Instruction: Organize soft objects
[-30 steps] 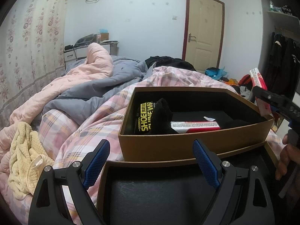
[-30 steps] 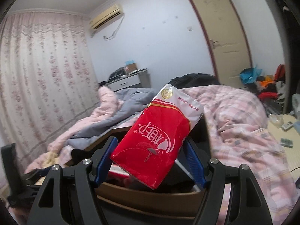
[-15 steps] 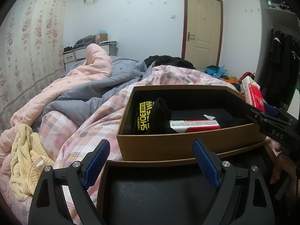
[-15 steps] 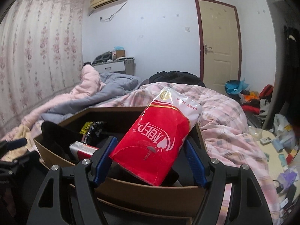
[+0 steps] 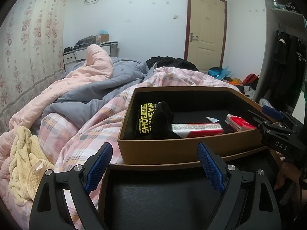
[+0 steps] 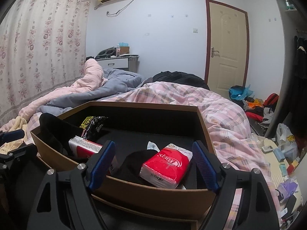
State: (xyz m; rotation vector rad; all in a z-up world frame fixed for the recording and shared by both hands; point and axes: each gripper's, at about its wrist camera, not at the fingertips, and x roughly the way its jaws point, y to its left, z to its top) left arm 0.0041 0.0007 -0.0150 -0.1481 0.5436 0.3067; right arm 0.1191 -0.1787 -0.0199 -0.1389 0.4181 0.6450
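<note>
A brown box (image 5: 172,149) with a black inside sits on the bed; it also shows in the right wrist view (image 6: 153,191). A red tissue pack (image 6: 166,165) lies loose in its near right part, also seen from the left wrist (image 5: 239,123). Another red and white pack (image 5: 197,130), a black and yellow shoe-wipe pouch (image 5: 145,120) and a black soft item (image 5: 163,118) lie inside too. My right gripper (image 6: 153,164) is open and empty just above the box's near wall. My left gripper (image 5: 154,167) is open and empty over the black lid (image 5: 163,197).
A yellow towel (image 5: 25,164) lies on the pink plaid bedding (image 5: 96,130) at the left. Grey and pink quilts (image 5: 86,88) are piled behind. A door (image 5: 204,34) and floor clutter (image 6: 278,149) are at the right.
My right gripper opened and let the red tissue pack drop into the box. It was held above the box before. My left gripper stayed open and still.
</note>
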